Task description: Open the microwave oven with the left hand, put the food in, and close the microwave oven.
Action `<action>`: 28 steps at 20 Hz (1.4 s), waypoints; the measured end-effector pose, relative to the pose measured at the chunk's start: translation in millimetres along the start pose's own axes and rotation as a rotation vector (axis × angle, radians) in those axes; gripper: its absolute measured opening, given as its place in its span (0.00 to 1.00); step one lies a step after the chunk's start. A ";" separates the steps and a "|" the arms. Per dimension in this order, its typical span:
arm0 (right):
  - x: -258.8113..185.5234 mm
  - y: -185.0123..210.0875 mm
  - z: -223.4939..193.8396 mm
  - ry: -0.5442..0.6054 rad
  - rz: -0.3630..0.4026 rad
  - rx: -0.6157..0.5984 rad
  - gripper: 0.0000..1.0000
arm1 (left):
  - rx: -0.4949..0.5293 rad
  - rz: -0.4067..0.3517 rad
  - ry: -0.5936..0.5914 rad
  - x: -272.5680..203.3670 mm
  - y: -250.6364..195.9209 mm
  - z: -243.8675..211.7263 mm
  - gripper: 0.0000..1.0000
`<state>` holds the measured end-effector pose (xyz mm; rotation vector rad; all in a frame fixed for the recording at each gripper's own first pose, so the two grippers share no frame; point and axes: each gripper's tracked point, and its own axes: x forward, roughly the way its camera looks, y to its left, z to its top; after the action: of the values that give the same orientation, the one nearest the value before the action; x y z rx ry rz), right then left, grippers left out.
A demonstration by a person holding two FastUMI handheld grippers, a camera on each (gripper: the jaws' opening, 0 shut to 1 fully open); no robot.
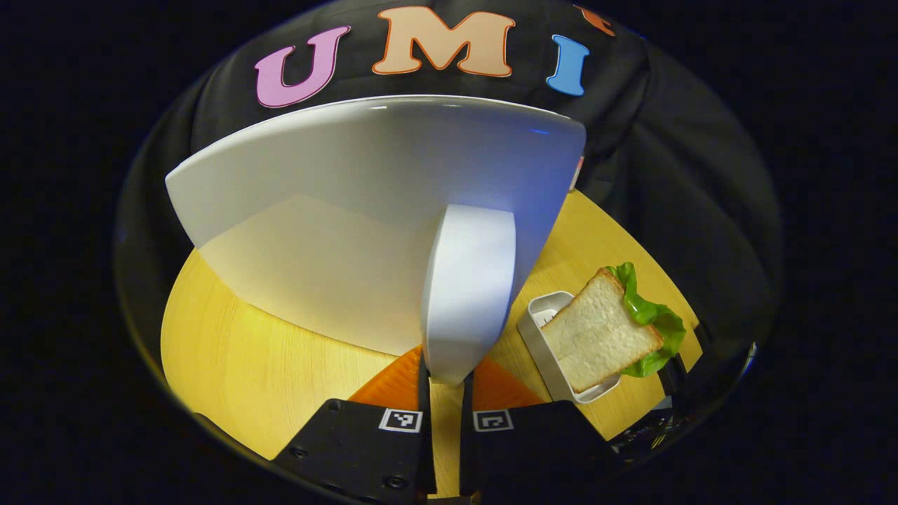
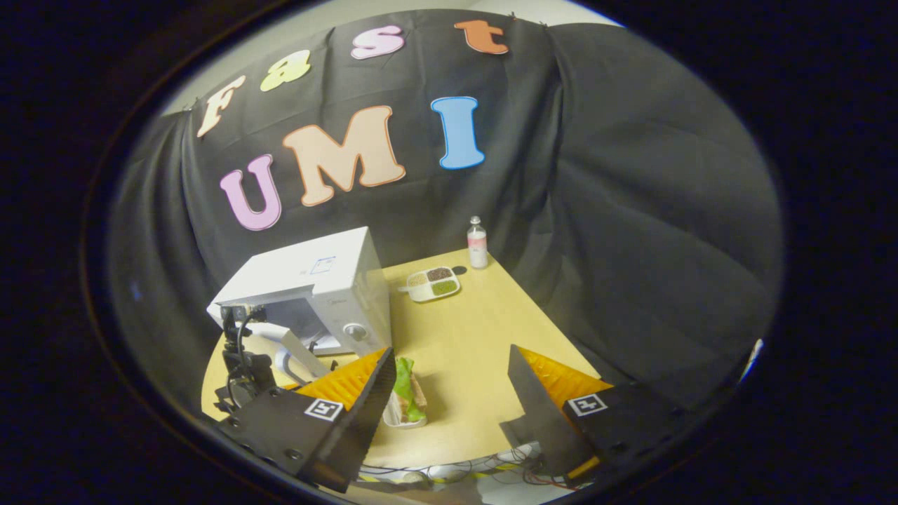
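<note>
My left gripper (image 1: pixel 447 382) is clenched on the door handle (image 1: pixel 466 291) of the microwave (image 2: pixel 309 298), centre frame. If my pull drifts off the door's arc, I may slip off. My right gripper (image 2: pixel 449 389) hangs released; the sandwich (image 1: pixel 603 330) waits in its tray (image 1: pixel 544 337), lower right.

You can read no word, brand or number here. The microwave oven (image 2: pixel 316 294) has a small sticker at twelve o'clock on its top and the bottle (image 2: pixel 477 243) a label, both too small to read.
</note>
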<state>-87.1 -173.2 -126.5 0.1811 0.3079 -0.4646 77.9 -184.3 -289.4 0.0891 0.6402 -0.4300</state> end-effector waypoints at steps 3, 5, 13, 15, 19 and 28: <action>3.9 8.0 -7.4 0.022 0.030 -0.006 1.00 | -0.032 0.005 0.021 -12.2 6.1 -11.4 0.20; 9.1 10.7 -14.7 0.047 0.043 -0.013 1.00 | -0.095 0.007 0.022 -20.7 11.8 -15.3 0.27; 28.8 42.6 -48.6 0.173 0.147 -0.013 0.93 | -0.087 0.114 -0.006 -64.6 58.5 -26.4 1.00; 33.3 49.9 -54.5 0.197 0.172 -0.007 1.00 | -0.084 0.136 -0.003 -77.1 66.5 -34.3 1.00; 44.0 64.2 -70.3 0.259 0.222 0.017 1.00 | -0.151 0.176 0.016 -105.5 88.6 -54.0 1.00; 82.0 64.7 -130.8 0.483 0.228 -0.014 1.00 | -0.285 0.341 0.004 -179.6 161.1 -94.2 0.98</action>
<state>-20.0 -118.6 -269.8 0.3116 0.7550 -0.1865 -36.9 46.7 -266.0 -0.0715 0.6698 -0.0074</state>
